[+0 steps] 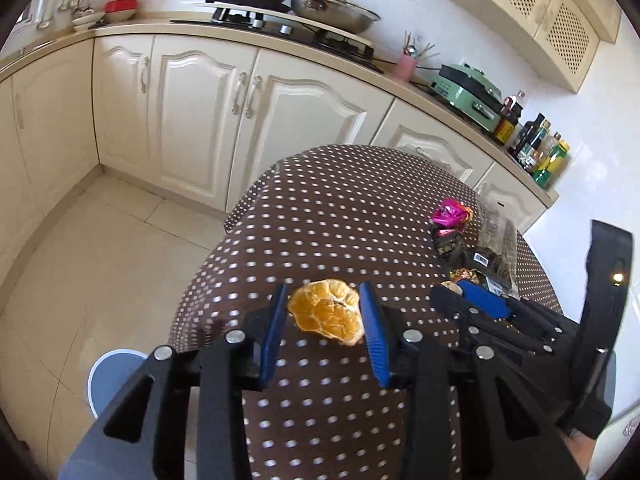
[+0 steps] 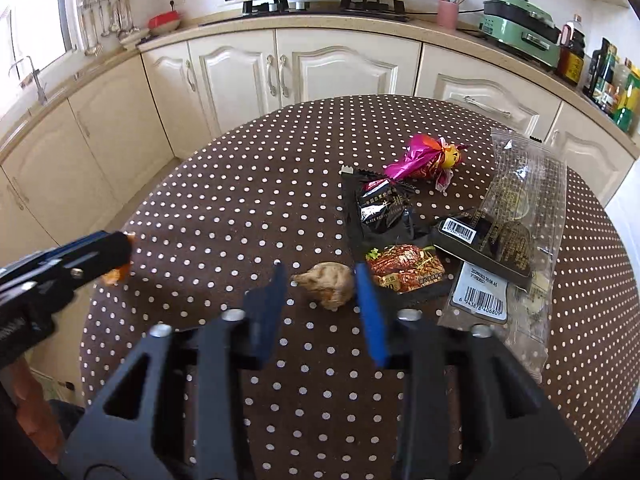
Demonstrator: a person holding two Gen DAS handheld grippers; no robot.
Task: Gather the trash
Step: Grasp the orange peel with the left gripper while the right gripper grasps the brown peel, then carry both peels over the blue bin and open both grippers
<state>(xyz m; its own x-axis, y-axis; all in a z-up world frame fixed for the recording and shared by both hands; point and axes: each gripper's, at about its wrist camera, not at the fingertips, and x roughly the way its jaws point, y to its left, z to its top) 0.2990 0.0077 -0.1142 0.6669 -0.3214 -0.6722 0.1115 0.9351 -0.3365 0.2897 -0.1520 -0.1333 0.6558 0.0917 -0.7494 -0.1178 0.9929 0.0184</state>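
Orange peel (image 1: 326, 312) gripped in left tool (image 1: 325, 308) | right tool (image 2: 320, 286) clamps beige scrap (image 2: 326, 285) | scrap's identity unclear

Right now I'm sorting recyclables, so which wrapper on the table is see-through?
The clear plastic bag at the table's right edge: its printed text and the dotted cloth show through it. The black snack packet and the pink foil wrapper are opaque.
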